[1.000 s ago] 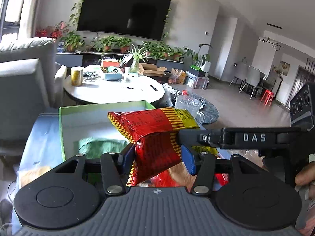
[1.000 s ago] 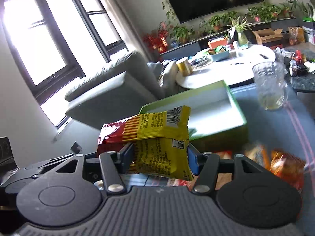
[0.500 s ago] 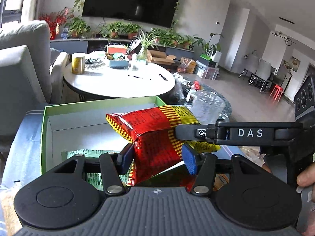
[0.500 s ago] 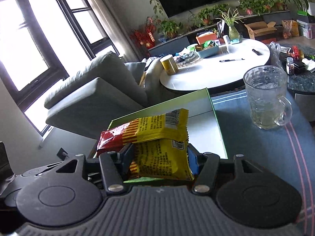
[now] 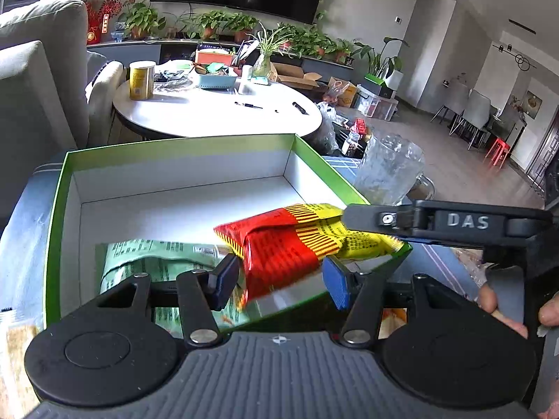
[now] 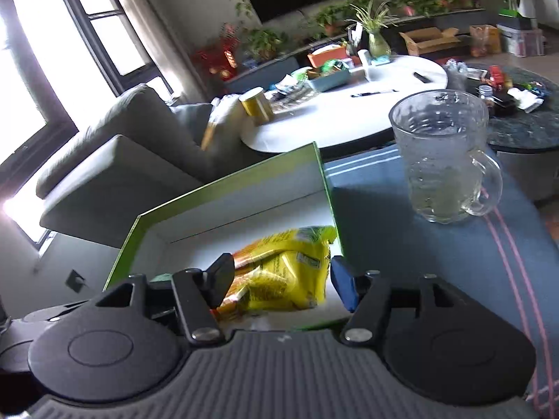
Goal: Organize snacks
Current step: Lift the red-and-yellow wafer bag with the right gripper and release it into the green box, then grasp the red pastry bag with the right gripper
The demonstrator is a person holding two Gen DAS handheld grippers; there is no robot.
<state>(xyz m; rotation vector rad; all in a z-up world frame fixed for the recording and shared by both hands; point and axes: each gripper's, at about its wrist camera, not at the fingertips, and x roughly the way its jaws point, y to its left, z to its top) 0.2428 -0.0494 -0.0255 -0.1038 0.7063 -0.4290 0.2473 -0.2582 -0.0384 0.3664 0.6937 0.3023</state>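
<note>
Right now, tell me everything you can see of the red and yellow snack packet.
The red and yellow snack packet looks like glossy, crinkled foil. It is red at one end and yellow at the other, with striped bands, and the print is too small to read. It is bent in the middle and held by both grippers: the left gripper on the red end, the right gripper on the yellow. It hangs over the green box, near its front corner.

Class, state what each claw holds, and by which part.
One red-and-yellow snack packet, shared: the left claw pinches its red end, the right claw its yellow end.
</note>
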